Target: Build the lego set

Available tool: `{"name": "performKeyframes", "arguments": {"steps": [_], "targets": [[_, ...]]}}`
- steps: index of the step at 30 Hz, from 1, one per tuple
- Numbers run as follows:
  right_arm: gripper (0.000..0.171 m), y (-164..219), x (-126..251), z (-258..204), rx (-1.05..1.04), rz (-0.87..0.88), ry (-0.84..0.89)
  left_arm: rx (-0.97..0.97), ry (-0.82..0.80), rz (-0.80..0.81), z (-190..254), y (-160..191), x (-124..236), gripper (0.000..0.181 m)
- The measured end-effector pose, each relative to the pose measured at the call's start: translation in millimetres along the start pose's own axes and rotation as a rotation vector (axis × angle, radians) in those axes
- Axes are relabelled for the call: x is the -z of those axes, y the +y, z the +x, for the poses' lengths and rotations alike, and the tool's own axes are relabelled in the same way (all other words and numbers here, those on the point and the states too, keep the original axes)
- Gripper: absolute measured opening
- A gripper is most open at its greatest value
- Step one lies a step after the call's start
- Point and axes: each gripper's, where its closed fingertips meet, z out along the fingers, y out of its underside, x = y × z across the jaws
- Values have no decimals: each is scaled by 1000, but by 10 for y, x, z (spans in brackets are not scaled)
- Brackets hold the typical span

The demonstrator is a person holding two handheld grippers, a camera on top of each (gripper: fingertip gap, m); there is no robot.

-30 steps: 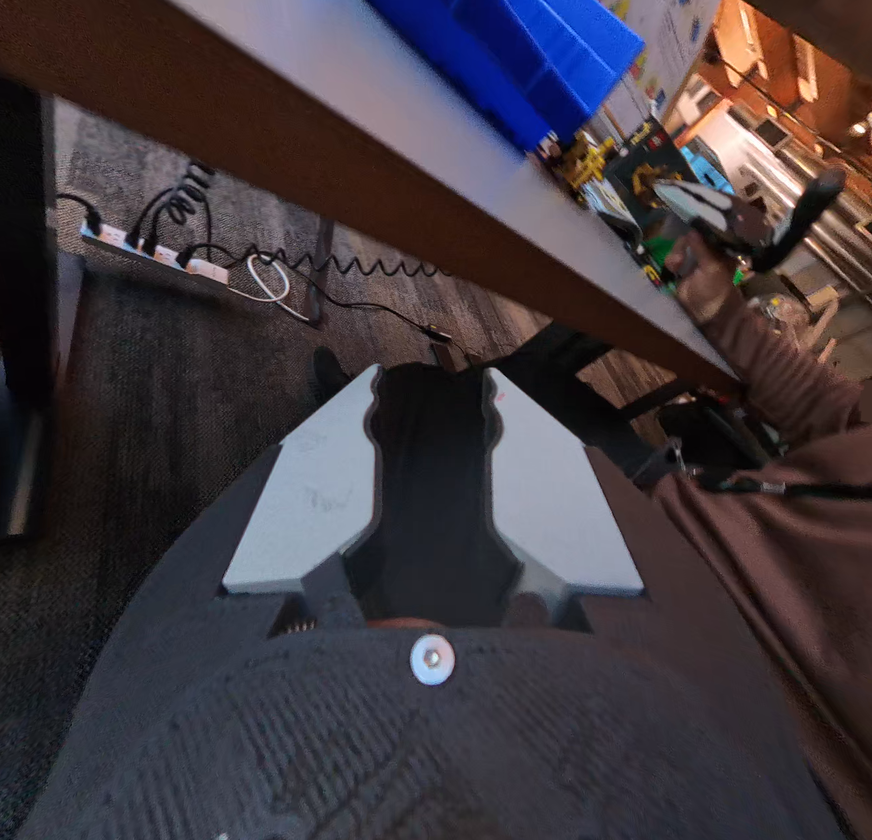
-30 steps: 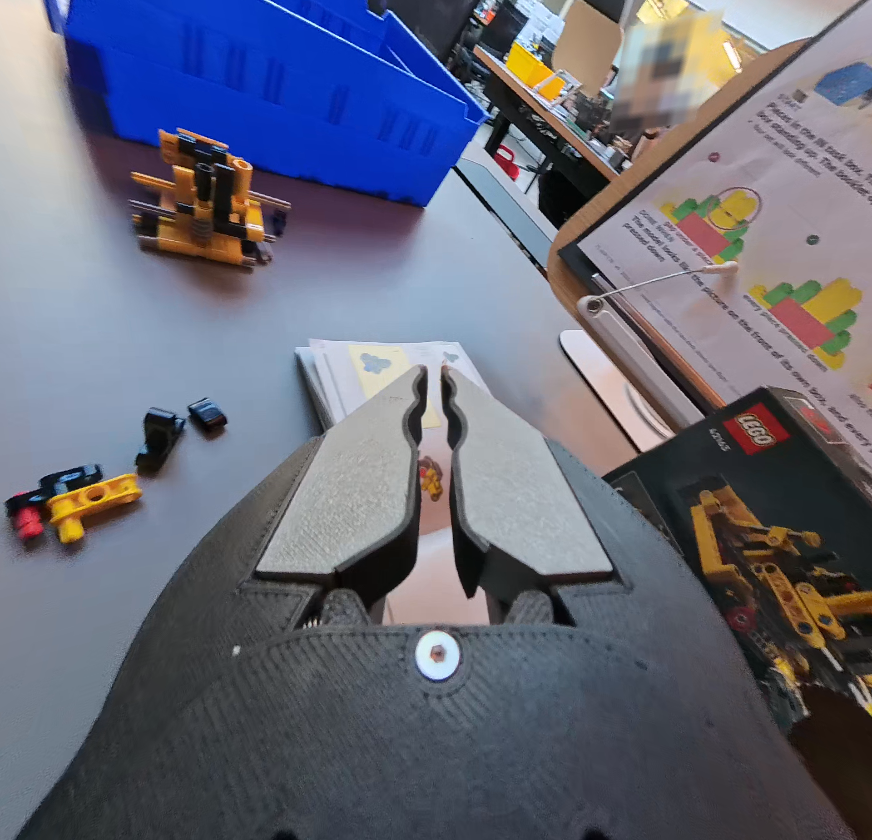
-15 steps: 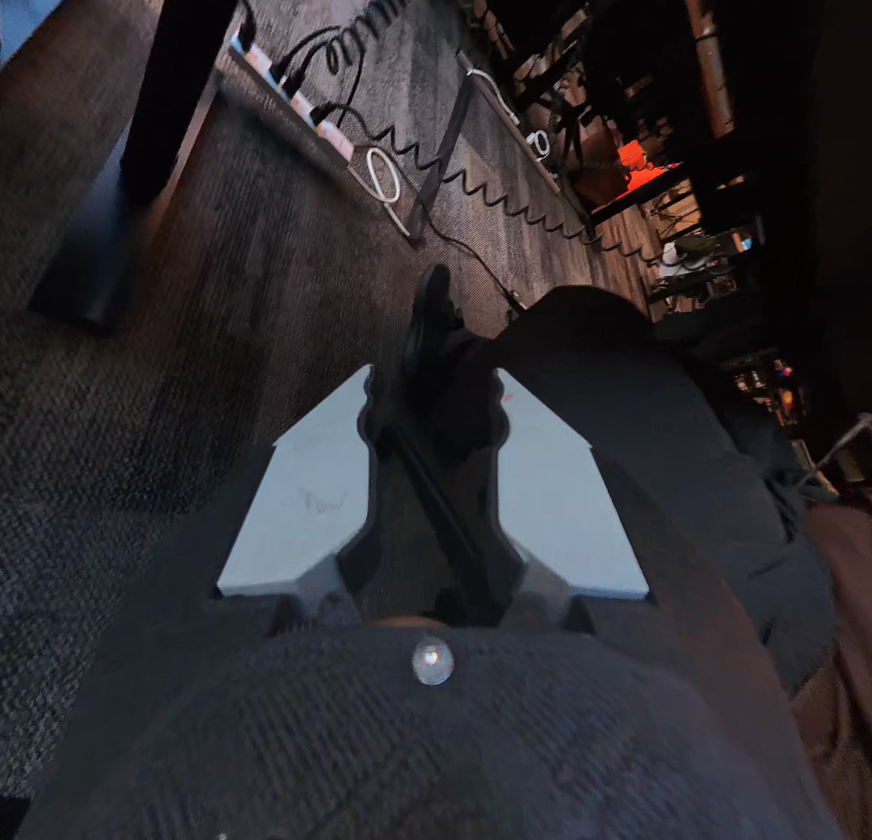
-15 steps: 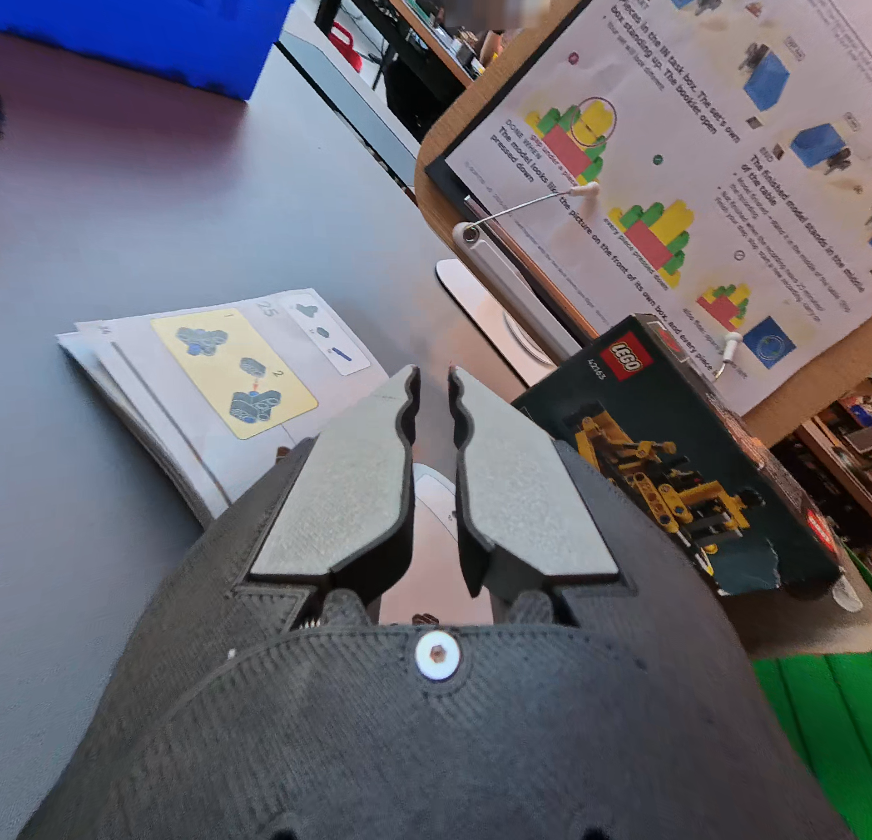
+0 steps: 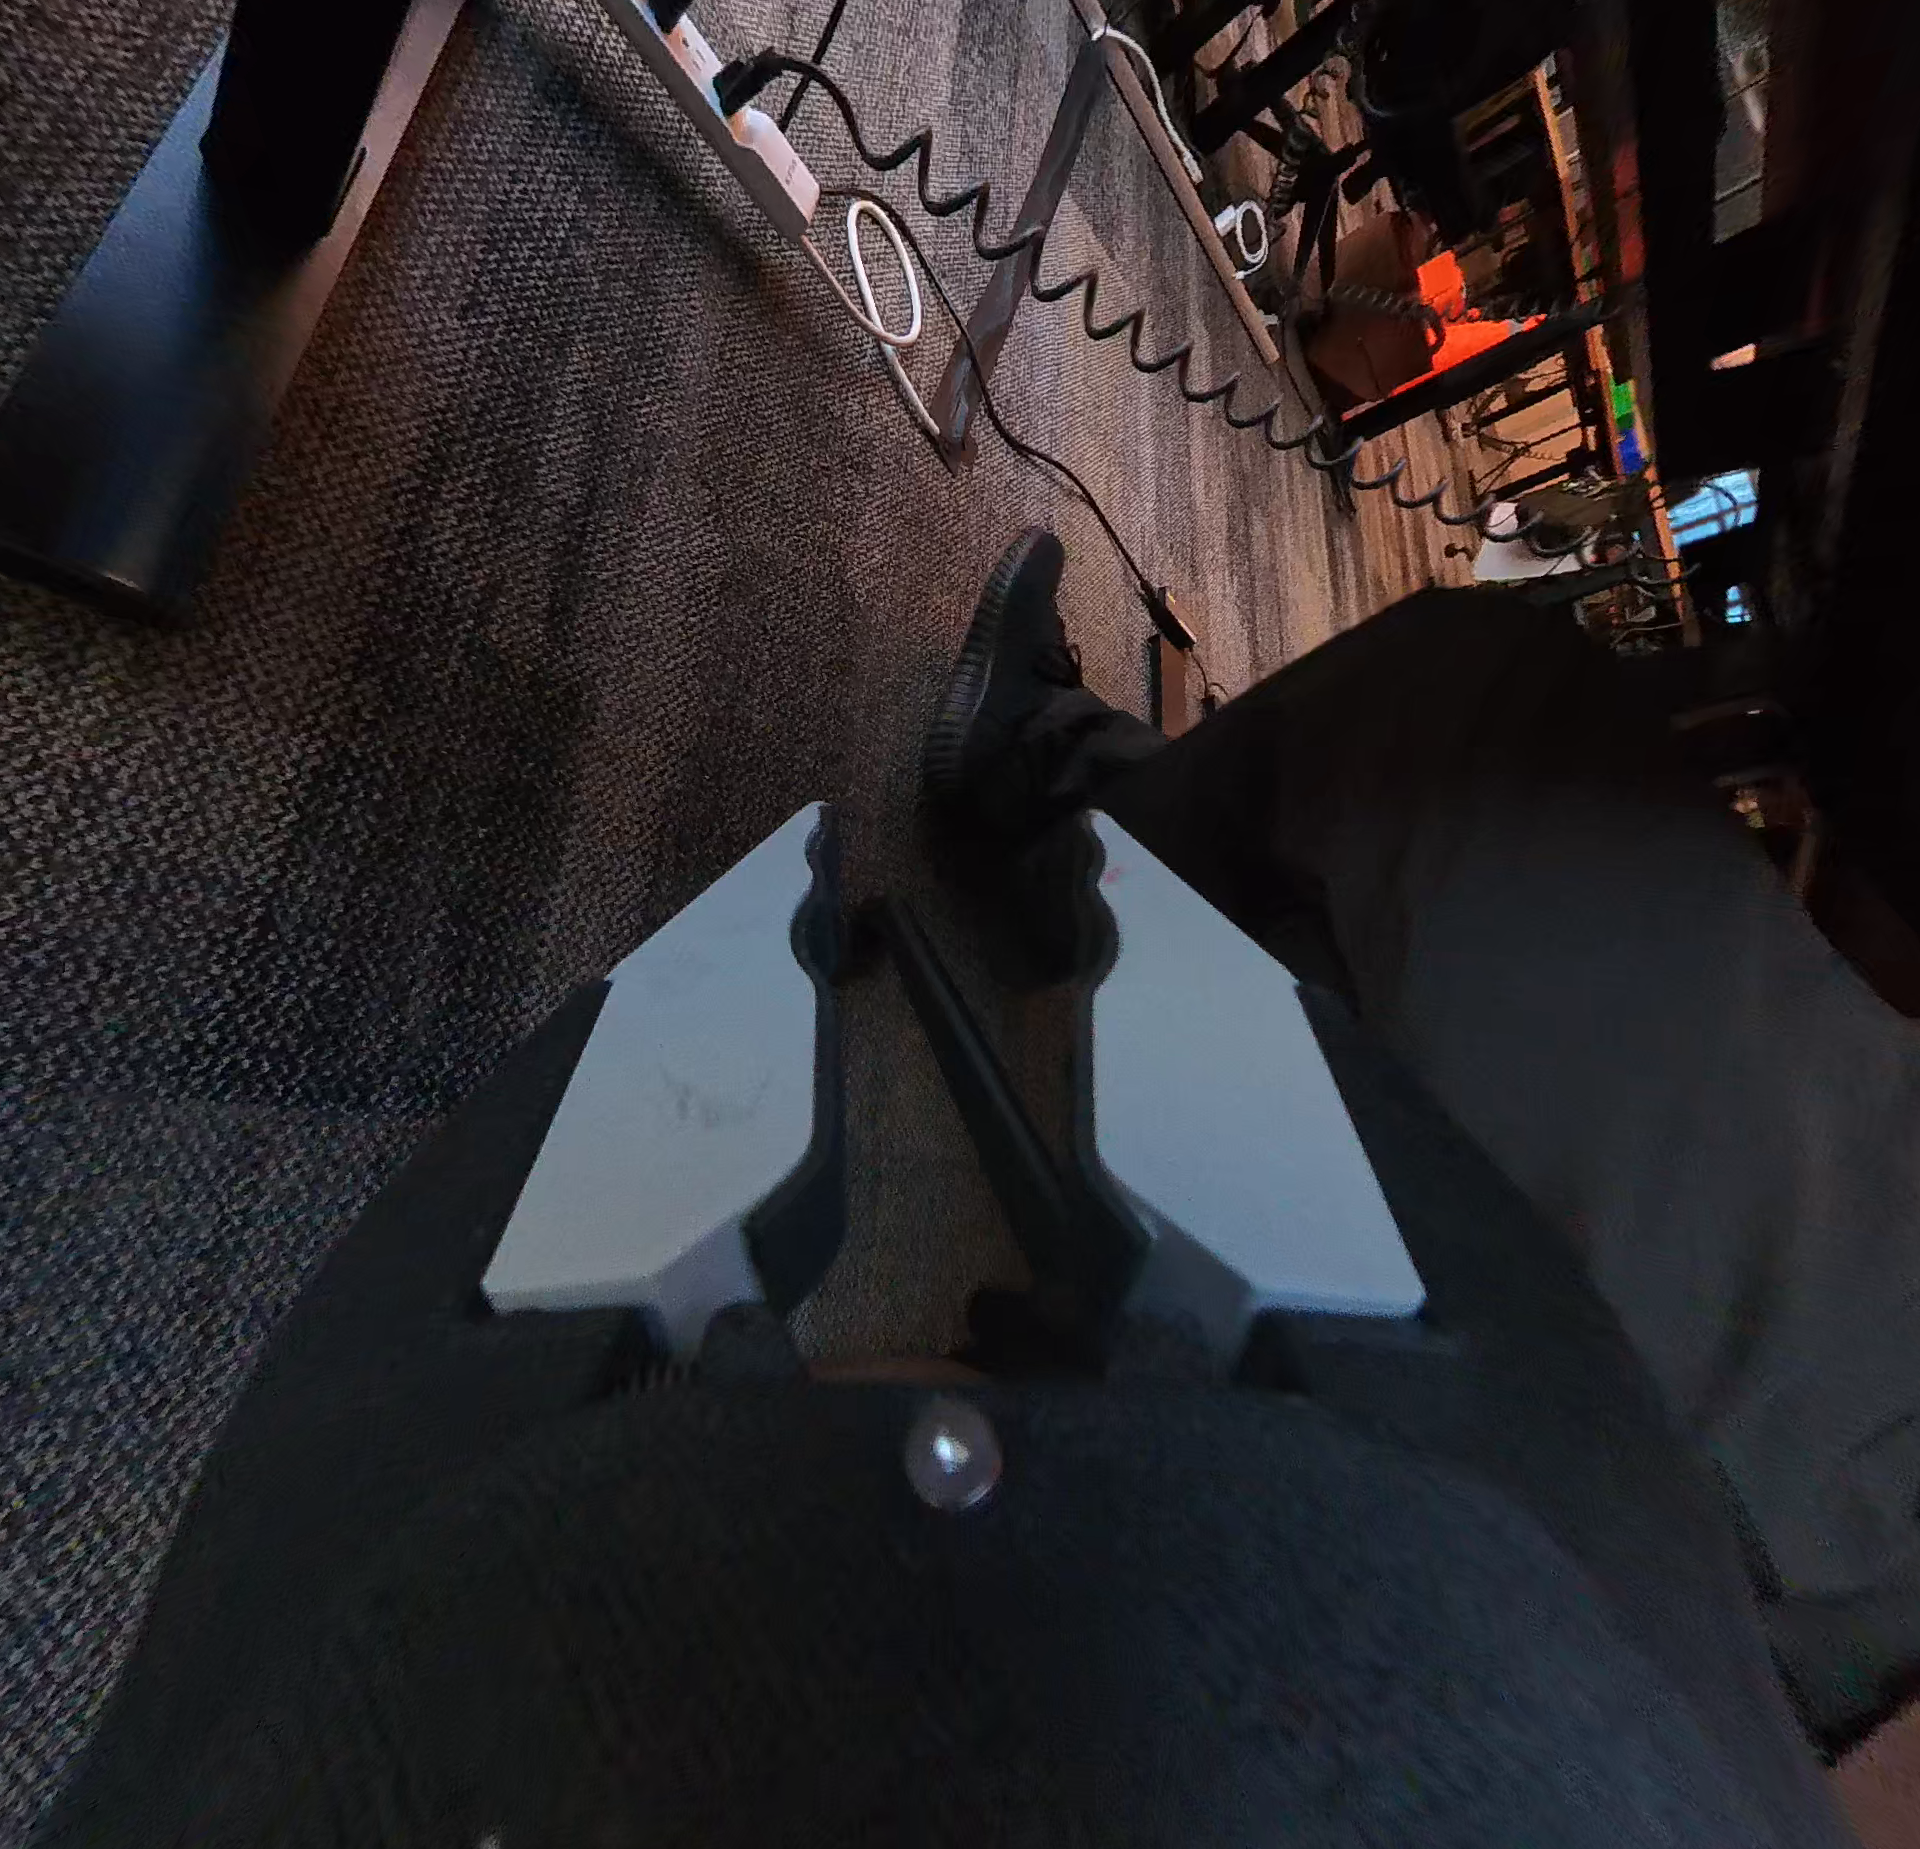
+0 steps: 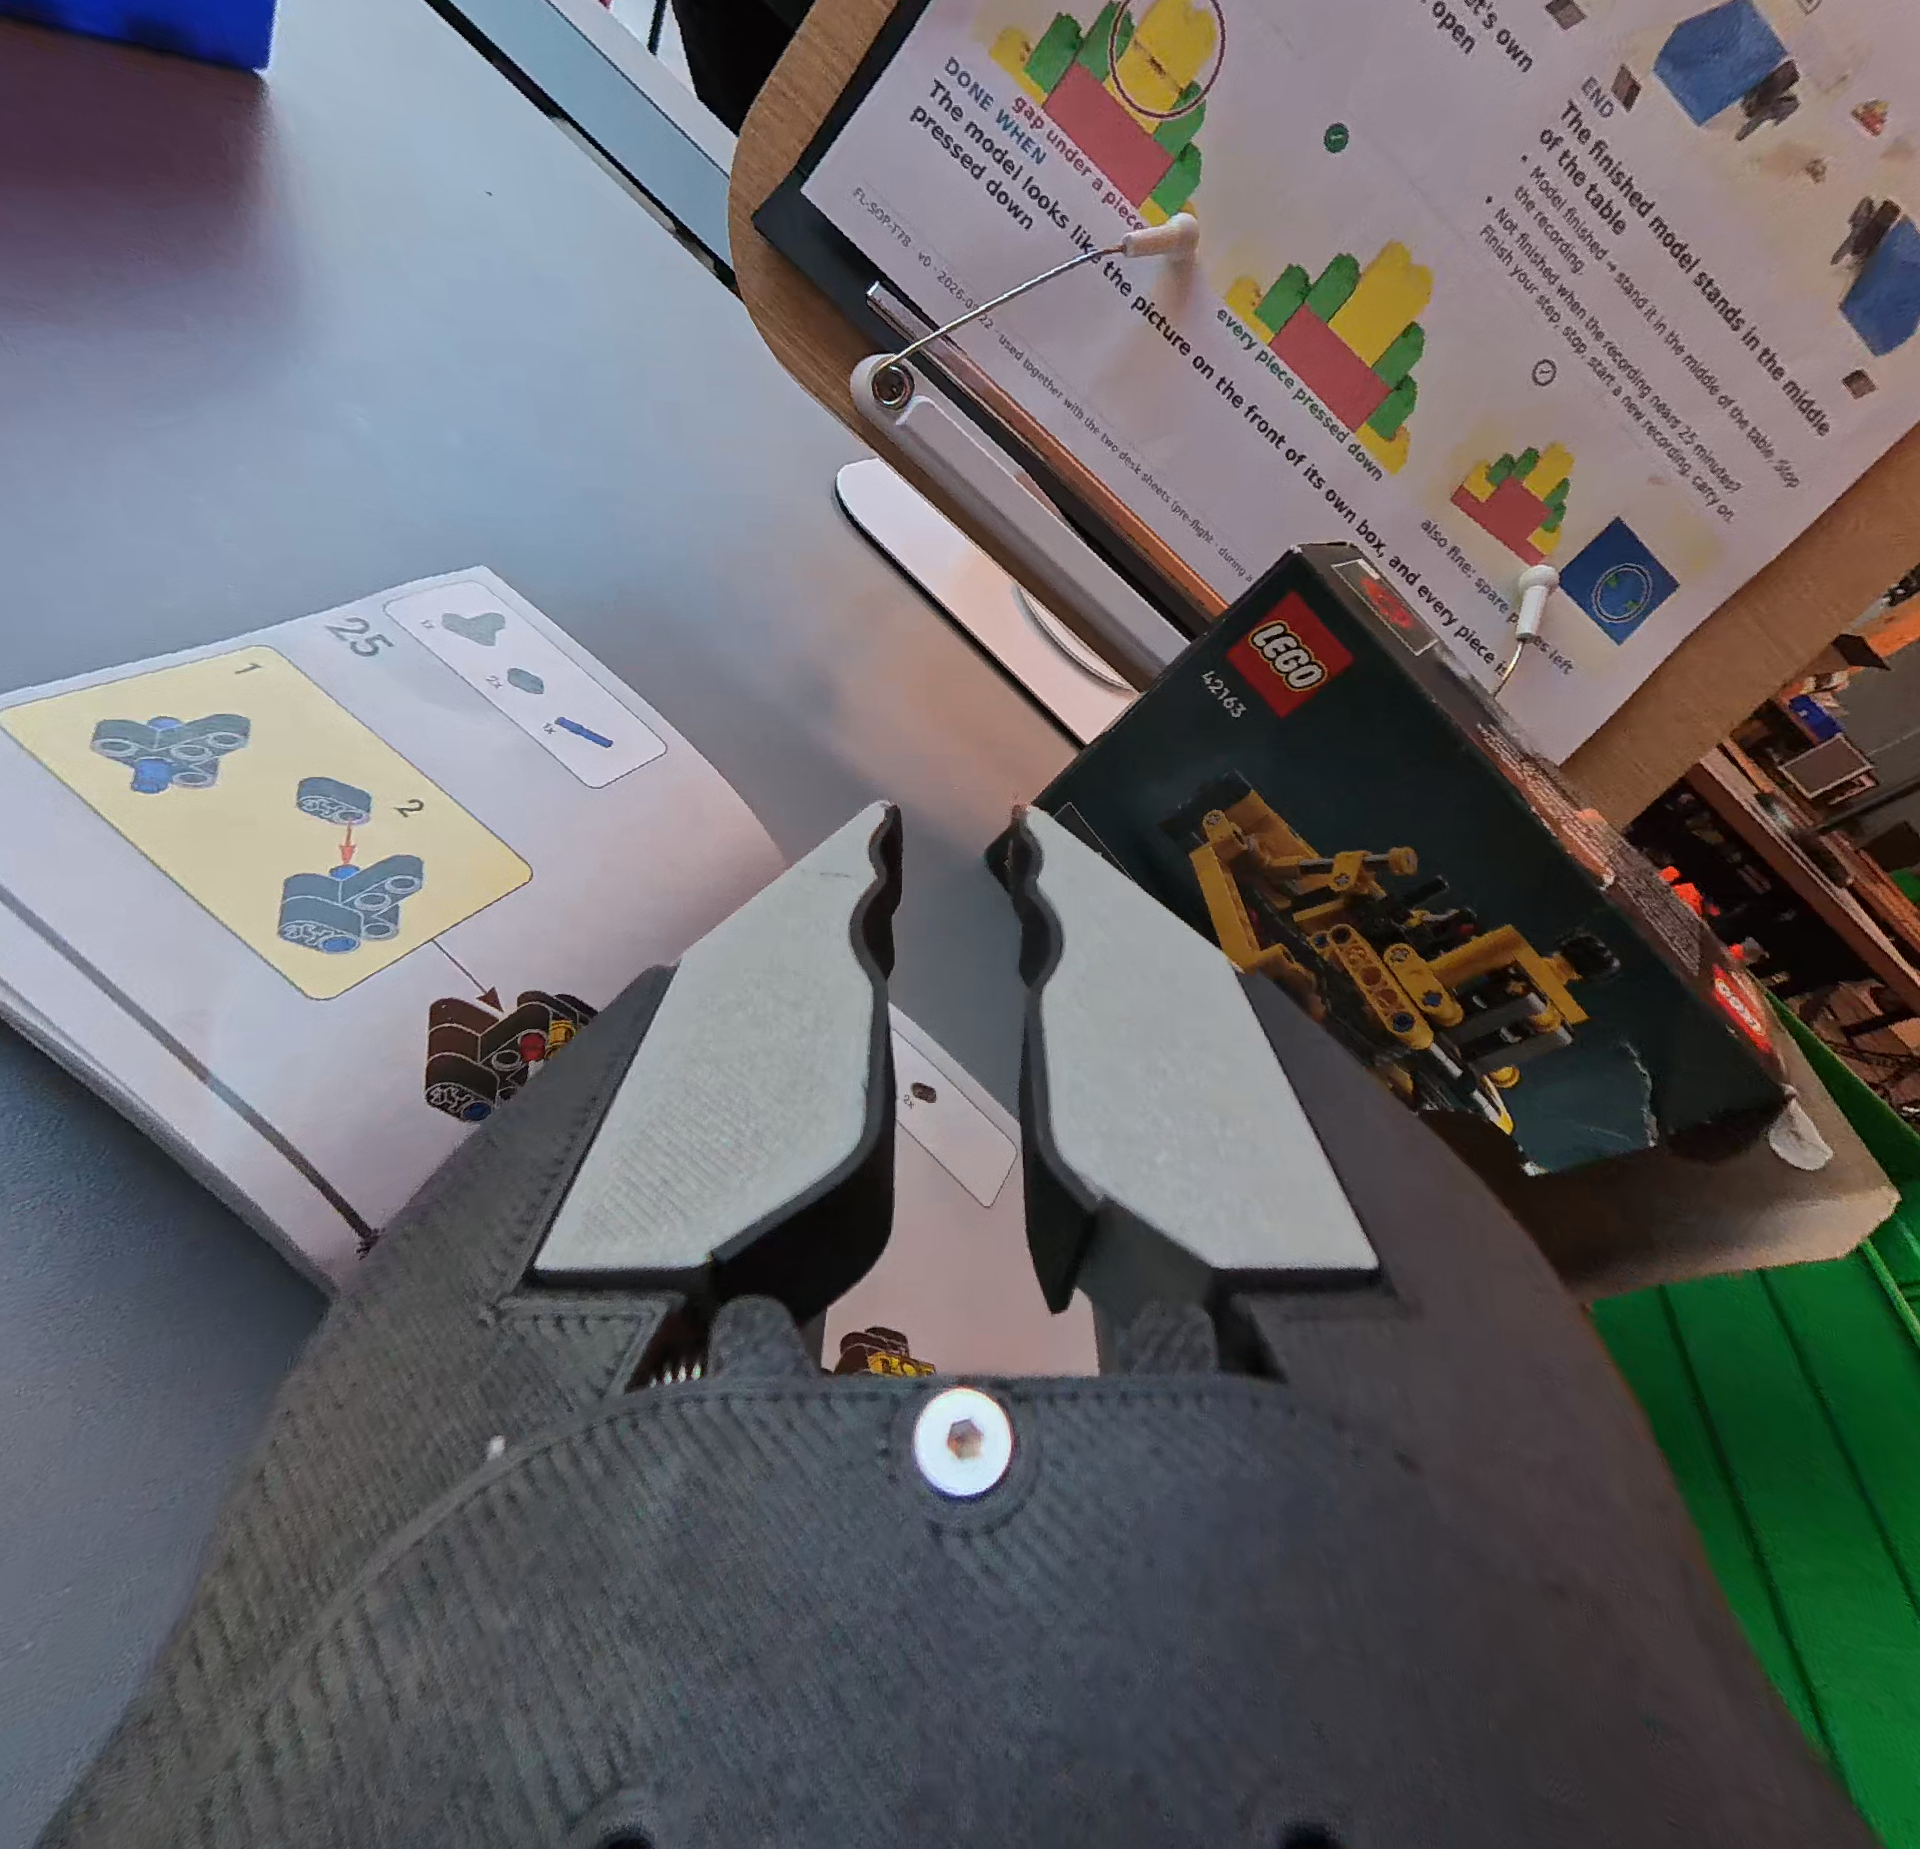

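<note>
Lego: one box [image 6: 1455, 926], one open booklet [image 6: 312, 843], two empty tools apart

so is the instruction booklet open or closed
Open: the instruction booklet lies flat on the table, printed build-step page facing up.

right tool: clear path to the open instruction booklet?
Probably yes. The right tool hangs open and empty just over the booklet, with nothing between them; the set's box sits off to its right.
</note>
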Motion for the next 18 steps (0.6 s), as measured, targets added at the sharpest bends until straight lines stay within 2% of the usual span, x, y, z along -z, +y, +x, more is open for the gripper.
{"name": "performKeyframes", "arguments": {"steps": [3,9,16,18], "targets": [[18,7,-4,6,4,-7,10,22,5,-2,-78,33,-89,41],[20,-75,27,-44,-3,41,-23,44,-73,-112,-295,454,-208,42],[21,-327,111,-231,-27,172,-128,33,-96,-185,-53,549,-85,42],[27,-400,132,-340,-24,209,-179,6,-95,-220,94,595,-52,42]]}}
